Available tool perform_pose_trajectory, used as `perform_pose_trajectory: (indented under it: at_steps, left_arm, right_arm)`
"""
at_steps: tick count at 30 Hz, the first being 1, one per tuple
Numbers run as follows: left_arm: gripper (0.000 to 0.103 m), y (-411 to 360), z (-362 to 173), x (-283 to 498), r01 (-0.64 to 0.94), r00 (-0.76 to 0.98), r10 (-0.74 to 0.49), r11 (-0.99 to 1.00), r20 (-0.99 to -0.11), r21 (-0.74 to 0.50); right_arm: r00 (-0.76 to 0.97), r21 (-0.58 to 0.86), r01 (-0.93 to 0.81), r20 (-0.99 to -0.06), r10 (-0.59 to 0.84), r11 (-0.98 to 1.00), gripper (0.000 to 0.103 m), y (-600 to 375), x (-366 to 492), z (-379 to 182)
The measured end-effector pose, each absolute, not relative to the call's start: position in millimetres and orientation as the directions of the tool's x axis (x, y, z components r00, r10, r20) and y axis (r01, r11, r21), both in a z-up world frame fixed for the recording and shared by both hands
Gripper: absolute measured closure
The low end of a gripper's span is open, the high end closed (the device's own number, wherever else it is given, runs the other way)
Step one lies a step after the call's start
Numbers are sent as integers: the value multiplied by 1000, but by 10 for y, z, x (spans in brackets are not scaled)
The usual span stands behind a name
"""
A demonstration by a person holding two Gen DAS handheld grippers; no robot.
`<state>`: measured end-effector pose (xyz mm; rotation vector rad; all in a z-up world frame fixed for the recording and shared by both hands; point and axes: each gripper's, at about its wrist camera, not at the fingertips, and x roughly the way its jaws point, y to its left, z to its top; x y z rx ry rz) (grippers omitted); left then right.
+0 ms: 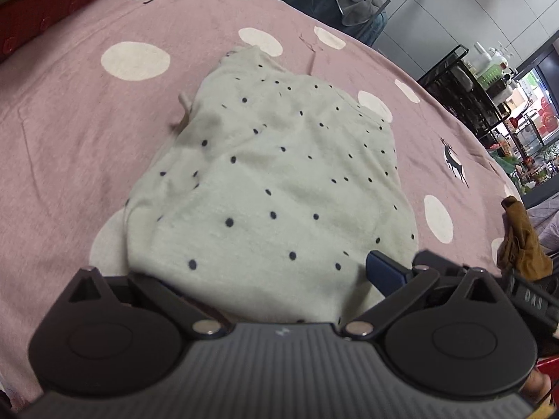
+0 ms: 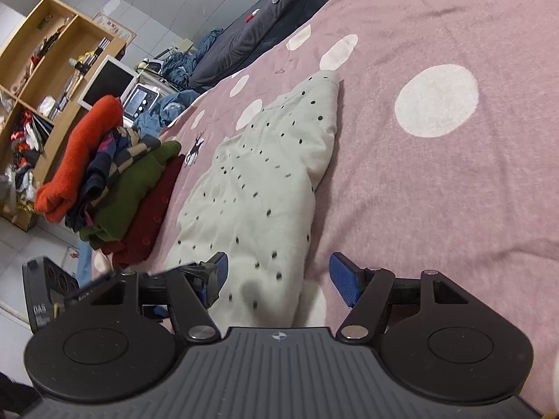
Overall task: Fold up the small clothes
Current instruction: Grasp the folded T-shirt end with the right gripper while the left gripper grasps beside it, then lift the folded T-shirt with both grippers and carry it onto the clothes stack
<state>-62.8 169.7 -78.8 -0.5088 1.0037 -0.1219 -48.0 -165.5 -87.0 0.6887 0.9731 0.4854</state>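
Both grippers sit at the near hem of the dotted garment (image 1: 272,181), which lies half folded on the pink bedspread (image 2: 454,192). The right gripper (image 2: 277,276) stands open, blue pads astride the hem; the left gripper (image 1: 251,279) shows one pad only, its state unclear. Likely next: pinch the hem, carry it over, then add it to the stack (image 2: 115,181).

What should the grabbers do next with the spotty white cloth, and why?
Probably close the right gripper on the near edge of the spotty cloth. Its jaws stand open with that edge lying between them, nothing pinched yet. The left gripper also looks open at the same edge, so both likely need a hold before folding it over.
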Motion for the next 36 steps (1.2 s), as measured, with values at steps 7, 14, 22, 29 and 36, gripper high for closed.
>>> perform_pose_trajectory:
  at_steps: [7,14,22,29,36]
  left_arm:
    - [1,1840,-806,-635,-143,547,-355,853,-758,-502]
    - [5,1869,-817,-601,-156,567,-346,846,-747,-510]
    - [40,1930,-814,-562,-142,588,-302,875,-750,-463]
    - [60,1857,-780,-564,-106,584,-293,897,-757,-429]
    - [67,1645,-649,-615,-2,601,-217,962,-769,-273]
  right_arm:
    - [488,745,-50,-563,667,665,0,-1523,-60,-957]
    - [493,737,-67,-561,665,672,4,-1333,214,-1025]
    - [528,746,7,-568,631,666,66,-1384,302,-1175]
    - [535,731,13,-582,613,683,84,-1430,237,-1175]
    - [576,662,-6,-610,543,750,88,-1334,70,-1062]
